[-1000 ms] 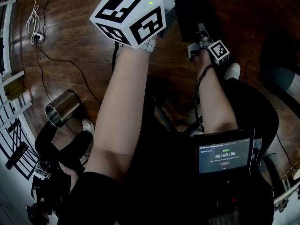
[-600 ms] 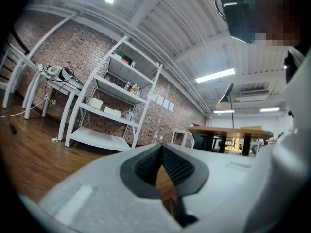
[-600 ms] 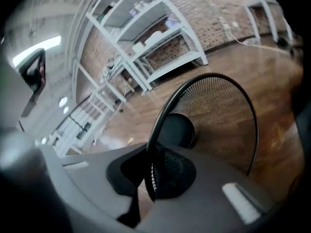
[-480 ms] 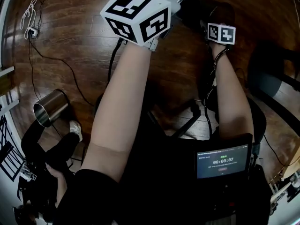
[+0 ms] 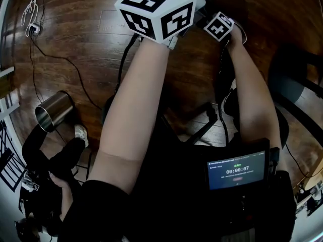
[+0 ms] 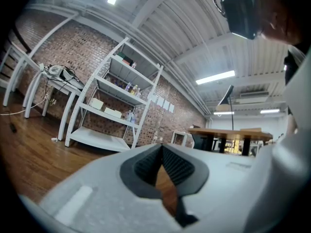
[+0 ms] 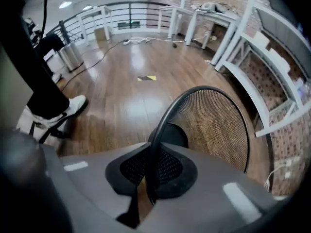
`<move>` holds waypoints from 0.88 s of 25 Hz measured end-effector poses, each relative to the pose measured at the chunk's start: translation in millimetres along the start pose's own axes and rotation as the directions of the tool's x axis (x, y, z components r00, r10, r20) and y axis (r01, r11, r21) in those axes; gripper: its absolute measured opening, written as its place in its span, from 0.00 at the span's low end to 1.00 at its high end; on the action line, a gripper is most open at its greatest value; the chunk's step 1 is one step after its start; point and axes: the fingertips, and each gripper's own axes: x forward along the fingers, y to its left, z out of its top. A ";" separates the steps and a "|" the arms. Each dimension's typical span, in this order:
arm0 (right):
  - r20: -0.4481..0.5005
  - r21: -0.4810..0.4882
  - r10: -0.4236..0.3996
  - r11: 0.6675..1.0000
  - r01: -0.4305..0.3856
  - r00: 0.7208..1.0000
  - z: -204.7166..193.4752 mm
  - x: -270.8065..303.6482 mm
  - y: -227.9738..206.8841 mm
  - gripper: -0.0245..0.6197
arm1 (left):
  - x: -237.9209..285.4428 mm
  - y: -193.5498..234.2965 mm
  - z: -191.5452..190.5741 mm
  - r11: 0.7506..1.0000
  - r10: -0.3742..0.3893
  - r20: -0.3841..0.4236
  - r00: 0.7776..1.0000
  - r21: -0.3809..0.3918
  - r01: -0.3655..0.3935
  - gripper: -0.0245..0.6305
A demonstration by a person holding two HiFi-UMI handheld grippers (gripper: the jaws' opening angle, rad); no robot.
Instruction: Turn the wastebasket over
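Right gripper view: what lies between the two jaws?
The rim of the wastebasket, pinched by the right gripper; the right gripper view shows it.
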 end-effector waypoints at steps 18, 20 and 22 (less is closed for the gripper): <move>0.135 -0.087 0.057 0.995 -0.045 0.989 21.3 -51.0 15.1 0.27 | -5.3 -11.8 10.5 0.999 -0.029 -0.027 0.999 0.022 0.030 0.04; 0.285 -0.030 0.025 0.999 -0.017 0.958 36.2 -88.9 7.3 0.24 | -8.8 -15.5 7.1 0.999 -0.035 -0.048 0.998 0.035 0.036 0.04; 0.479 0.061 -0.044 0.998 0.017 0.877 54.2 -138.2 -6.8 0.07 | -10.0 -16.3 -1.4 0.998 -0.031 -0.072 0.997 0.045 0.034 0.04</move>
